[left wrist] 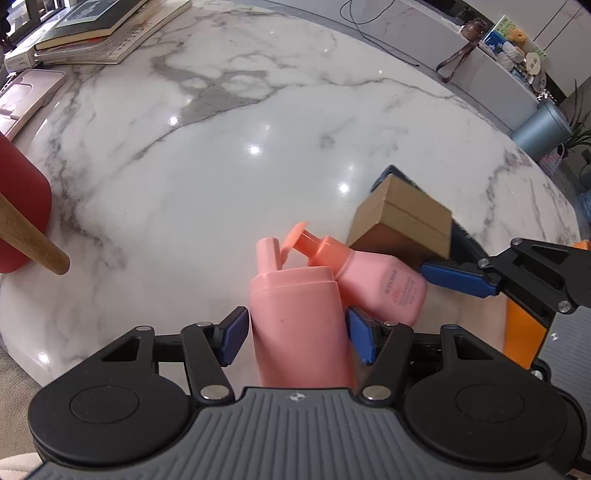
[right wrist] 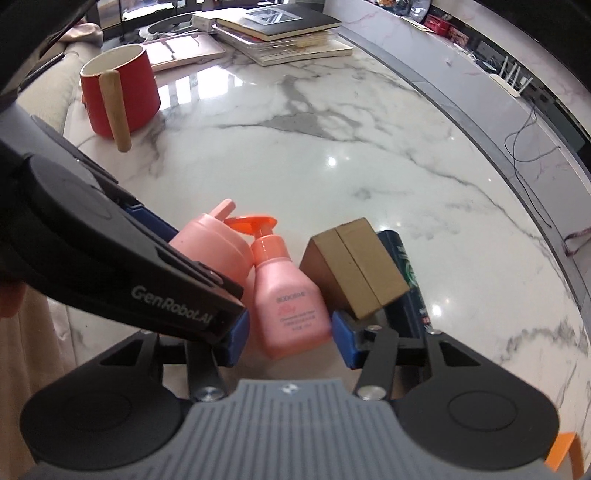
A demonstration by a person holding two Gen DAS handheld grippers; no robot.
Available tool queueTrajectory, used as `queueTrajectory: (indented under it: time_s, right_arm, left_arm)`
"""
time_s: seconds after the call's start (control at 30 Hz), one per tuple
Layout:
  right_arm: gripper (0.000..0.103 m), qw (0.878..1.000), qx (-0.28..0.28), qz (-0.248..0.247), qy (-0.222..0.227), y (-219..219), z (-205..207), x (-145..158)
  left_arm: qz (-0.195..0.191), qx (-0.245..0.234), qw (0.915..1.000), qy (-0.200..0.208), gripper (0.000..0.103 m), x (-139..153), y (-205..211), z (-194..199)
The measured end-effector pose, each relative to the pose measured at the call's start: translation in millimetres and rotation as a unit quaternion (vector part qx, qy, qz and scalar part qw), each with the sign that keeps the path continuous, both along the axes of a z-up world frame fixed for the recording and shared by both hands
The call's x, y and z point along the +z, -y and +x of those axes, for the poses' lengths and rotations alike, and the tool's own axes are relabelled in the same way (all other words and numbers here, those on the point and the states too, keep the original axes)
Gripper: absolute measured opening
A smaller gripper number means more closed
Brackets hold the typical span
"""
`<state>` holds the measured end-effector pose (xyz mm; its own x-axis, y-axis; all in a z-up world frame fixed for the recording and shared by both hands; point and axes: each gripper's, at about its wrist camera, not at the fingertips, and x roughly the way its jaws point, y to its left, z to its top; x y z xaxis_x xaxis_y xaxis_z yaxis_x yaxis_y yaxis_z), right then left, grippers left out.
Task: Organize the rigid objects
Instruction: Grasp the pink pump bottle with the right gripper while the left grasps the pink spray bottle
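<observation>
The left gripper (left wrist: 295, 334) clasps a matte pink flip-cap bottle (left wrist: 295, 314); the right gripper (right wrist: 286, 338) straddles a glossy pink pump bottle (right wrist: 288, 299), jaws half-wide, contact uncertain. Both bottles touch at six o'clock on the marble table (left wrist: 221, 166), a brown cardboard box (right wrist: 354, 266) at three o'clock. Judged step: grouping; next, place them upright without toppling either.

Each camera sat on its own tool and looked steeply down along the fingers at the marble desk (left wrist: 221, 155), very near to the things. The left wrist view faced the pink bottle (left wrist: 299, 325) from just behind it. The right wrist view faced the pump bottle (right wrist: 288, 302) in the same way. Both views shared these two bottles, the brown box (right wrist: 354, 266), the red mug (right wrist: 122, 92) and the books (right wrist: 280, 29) at the far edge.
</observation>
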<state>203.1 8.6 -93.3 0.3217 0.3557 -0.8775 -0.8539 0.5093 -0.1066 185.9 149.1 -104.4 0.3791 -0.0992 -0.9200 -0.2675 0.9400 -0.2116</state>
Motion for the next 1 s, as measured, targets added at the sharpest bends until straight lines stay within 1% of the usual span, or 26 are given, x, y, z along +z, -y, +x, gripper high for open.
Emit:
queueTrajectory:
  time_s: [0.13, 0.17, 0.2, 0.3, 0.43, 0.53, 0.63, 0.67, 0.73, 0.8, 0.87, 1.0]
  right_arm:
    - [0.051, 1.000, 0.002, -0.014, 0.002, -7, 1, -9]
    - [0.048, 1.000, -0.002, -0.016, 0.000, -7, 2, -12]
    - [0.046, 1.000, -0.008, -0.017, -0.003, -7, 2, -14]
    - [0.045, 1.000, -0.022, -0.012, -0.015, -3, 2, -14]
    - [0.044, 0.997, -0.049, -0.027, -0.045, 5, -1, -12]
    - [0.044, 0.994, -0.075, -0.047, -0.066, 15, -3, -11]
    - [0.044, 0.989, -0.096, -0.058, -0.092, 26, -4, -11]
    - [0.044, 0.988, -0.100, -0.061, -0.099, 30, -4, -11]
    - [0.045, 0.987, -0.103, -0.065, -0.107, 35, -6, -10]
    - [0.045, 0.987, -0.100, -0.065, -0.107, 37, -8, -9]
    - [0.046, 0.988, -0.095, -0.058, -0.104, 38, -9, -6]
    - [0.047, 0.992, -0.071, -0.045, -0.094, 36, -8, -2]
  left_arm:
    - [-0.001, -0.003, 1.0000, -0.001, 0.063, -3, 1, 1]
    - [-0.003, -0.005, 1.0000, -0.003, 0.062, -3, 1, 1]
    - [-0.003, -0.007, 1.0000, -0.002, 0.062, -4, 1, 0]
    - [-0.004, -0.018, 0.9998, 0.001, 0.062, -3, 2, 1]
    - [0.005, -0.055, 0.9985, 0.003, 0.062, -1, 14, 4]
    - [0.005, -0.093, 0.9956, 0.003, 0.062, 0, 26, 5]
    - [0.015, -0.124, 0.9922, 0.004, 0.062, 1, 35, 5]
    - [0.021, -0.132, 0.9910, 0.000, 0.062, 1, 37, 5]
    - [0.019, -0.143, 0.9894, -0.011, 0.063, -1, 41, 5]
    - [0.022, -0.142, 0.9894, -0.023, 0.064, -5, 41, 5]
    - [0.023, -0.131, 0.9908, -0.028, 0.066, -6, 38, 6]
    - [0.018, -0.116, 0.9925, -0.033, 0.066, -7, 32, 6]
